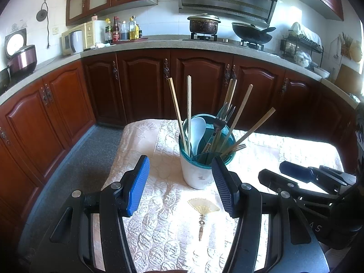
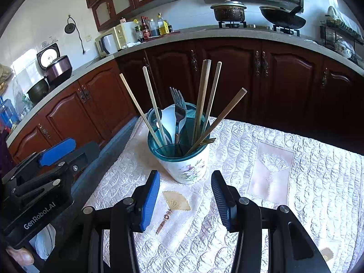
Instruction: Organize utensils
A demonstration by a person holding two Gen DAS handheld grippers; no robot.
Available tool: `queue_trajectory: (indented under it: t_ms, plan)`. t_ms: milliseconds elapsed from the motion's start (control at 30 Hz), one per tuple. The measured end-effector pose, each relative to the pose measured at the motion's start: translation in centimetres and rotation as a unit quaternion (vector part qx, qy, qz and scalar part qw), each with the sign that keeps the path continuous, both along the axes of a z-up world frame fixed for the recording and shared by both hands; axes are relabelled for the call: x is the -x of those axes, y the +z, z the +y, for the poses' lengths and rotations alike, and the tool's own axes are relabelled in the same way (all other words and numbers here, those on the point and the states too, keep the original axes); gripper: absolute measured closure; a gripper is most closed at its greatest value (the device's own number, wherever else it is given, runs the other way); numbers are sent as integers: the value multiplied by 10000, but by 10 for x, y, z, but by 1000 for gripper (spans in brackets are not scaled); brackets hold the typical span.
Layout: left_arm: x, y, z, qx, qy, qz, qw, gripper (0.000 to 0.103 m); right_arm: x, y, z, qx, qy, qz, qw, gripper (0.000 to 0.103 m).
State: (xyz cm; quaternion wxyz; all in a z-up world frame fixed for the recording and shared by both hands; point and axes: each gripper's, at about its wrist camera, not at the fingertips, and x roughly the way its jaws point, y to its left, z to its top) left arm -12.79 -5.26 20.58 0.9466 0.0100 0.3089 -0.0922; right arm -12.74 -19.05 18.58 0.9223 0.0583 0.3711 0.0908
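- The utensil holder [image 1: 200, 159] stands on the quilted counter [image 1: 159, 227], holding chopsticks [image 1: 177, 111], forks [image 1: 221, 116] and a white spoon [image 1: 197, 132]
- Left gripper [image 1: 180, 186] and right gripper [image 2: 185, 199]: fingers apart, empty, near the holder
- Only the right wrist view shows the holder's flower print [image 2: 191, 170]

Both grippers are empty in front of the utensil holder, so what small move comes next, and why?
Probably ease the right gripper up toward the chopstick leaning farthest right: both jaws stand open and empty, and it tilts clear of the holder.
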Motion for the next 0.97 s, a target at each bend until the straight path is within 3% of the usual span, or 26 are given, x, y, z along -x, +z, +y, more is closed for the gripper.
queue_trajectory:
  t_ms: [967]
  plan:
    - [-8,-7,-3,-78,-48,-69,9999,46,-11,-18,-12,-17,-35,203,9998,58]
